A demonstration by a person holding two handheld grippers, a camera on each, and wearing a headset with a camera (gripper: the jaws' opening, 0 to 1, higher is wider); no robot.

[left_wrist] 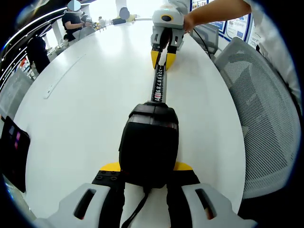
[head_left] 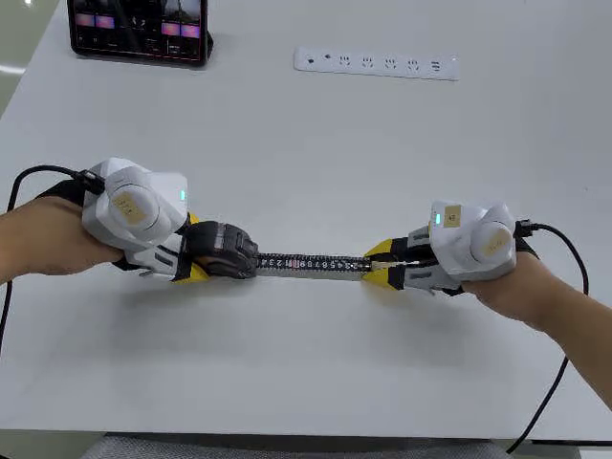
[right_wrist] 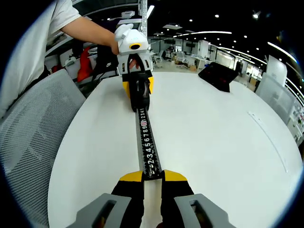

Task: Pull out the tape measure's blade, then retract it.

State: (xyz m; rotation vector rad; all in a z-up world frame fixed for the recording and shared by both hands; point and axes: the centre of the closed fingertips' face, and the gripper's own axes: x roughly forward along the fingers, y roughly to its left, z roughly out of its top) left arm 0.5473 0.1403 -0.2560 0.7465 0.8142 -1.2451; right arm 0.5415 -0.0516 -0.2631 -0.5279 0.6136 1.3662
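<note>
The black tape measure case [head_left: 222, 251] rests on the white table, clamped between the yellow-tipped jaws of my left gripper [head_left: 196, 256]. In the left gripper view the case [left_wrist: 149, 142] sits right ahead, held by that gripper [left_wrist: 147, 167]. Its black blade [head_left: 311, 262] with white numbers runs right across the table to my right gripper [head_left: 382, 266], which is shut on the blade's end. In the right gripper view the blade [right_wrist: 146, 149] stretches from the jaws of my right gripper [right_wrist: 152, 176] to the case [right_wrist: 138, 90].
A white power strip [head_left: 375, 63] lies at the far side of the table [head_left: 306, 143]. A dark tablet on a stand [head_left: 140, 29] sits at the far left. Cables trail from both grippers. A grey mesh chair [left_wrist: 266, 109] stands at the near edge.
</note>
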